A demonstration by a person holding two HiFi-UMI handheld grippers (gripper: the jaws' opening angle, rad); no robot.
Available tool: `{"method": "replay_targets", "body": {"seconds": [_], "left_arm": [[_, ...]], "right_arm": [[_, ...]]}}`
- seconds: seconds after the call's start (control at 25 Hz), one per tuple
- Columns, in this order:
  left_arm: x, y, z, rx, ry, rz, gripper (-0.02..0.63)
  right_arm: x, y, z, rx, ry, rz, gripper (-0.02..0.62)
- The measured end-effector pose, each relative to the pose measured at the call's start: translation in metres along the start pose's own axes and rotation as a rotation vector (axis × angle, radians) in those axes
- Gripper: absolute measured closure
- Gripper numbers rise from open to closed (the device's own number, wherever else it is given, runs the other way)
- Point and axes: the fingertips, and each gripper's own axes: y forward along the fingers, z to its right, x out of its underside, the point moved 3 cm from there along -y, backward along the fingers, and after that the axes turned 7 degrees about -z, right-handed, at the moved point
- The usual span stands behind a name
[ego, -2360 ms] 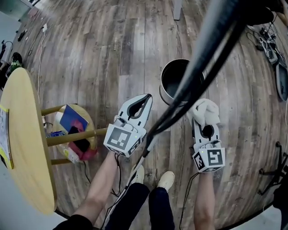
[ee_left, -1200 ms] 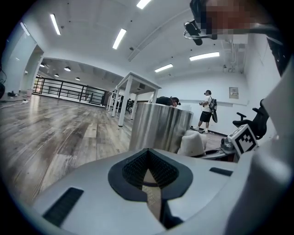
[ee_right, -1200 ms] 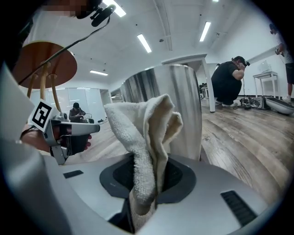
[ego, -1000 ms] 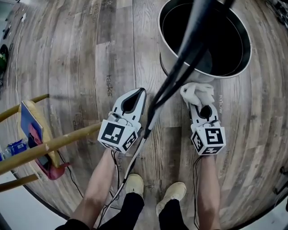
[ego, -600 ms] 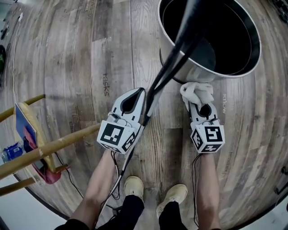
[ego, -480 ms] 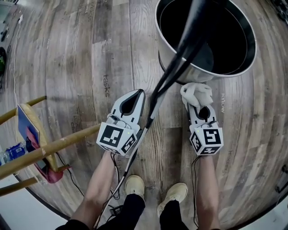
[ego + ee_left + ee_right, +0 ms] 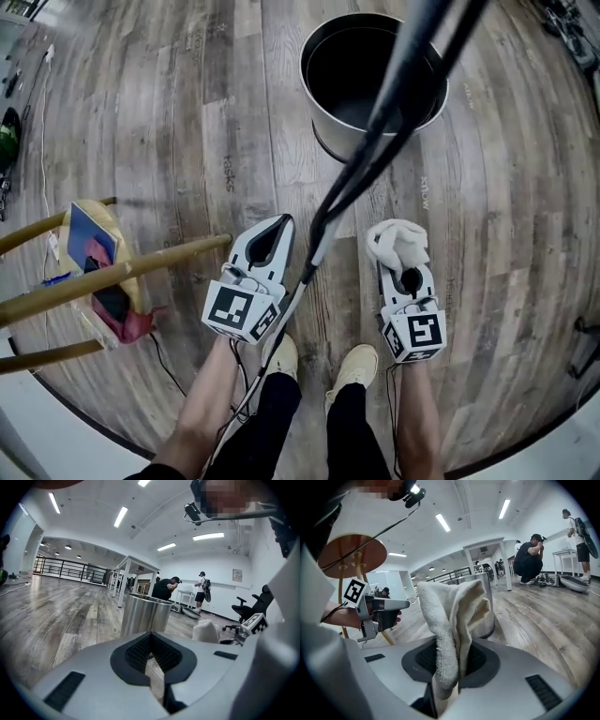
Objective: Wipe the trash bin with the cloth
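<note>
Bin (image 7: 337,141), round brushed steel, dark inside, upright on wood-plank floor (image 7: 187,141). Well apart from it, fluffy white terry cloth (image 7: 397,240), bunched, clamped in right tool (image 7: 399,264). Left tool (image 7: 277,225) closed on nothing, tips together.

Head view stares steeply down on the left gripper (image 7: 282,223), right gripper (image 7: 404,269) and the trash bin (image 7: 323,136) ahead of them. Each gripper view sits low, tight behind its own jaws, facing forward; both share that bin.
</note>
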Motion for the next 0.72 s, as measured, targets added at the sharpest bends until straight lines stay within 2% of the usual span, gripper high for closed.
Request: {"method": "replay_targets", "body": {"seconds": [0.4,0.56,0.72], "left_arm": [[-0.099,-0.107,0.082,-0.012,-0.004,0.008,0.611],[-0.160,-0.143,0.106,-0.022,0.005,0.026,0.611],[-0.239,-0.175,0.126,-0.034,0.024,0.057,0.611]], "right_arm": [[-0.094,-0.153,-0.048,0.025,0.059,0.094,0.502],[-0.147,-0.198,-0.068,0.022,0.068,0.126,0.502],[-0.223,-0.239,-0.085,0.012,0.070,0.176,0.502]]}}
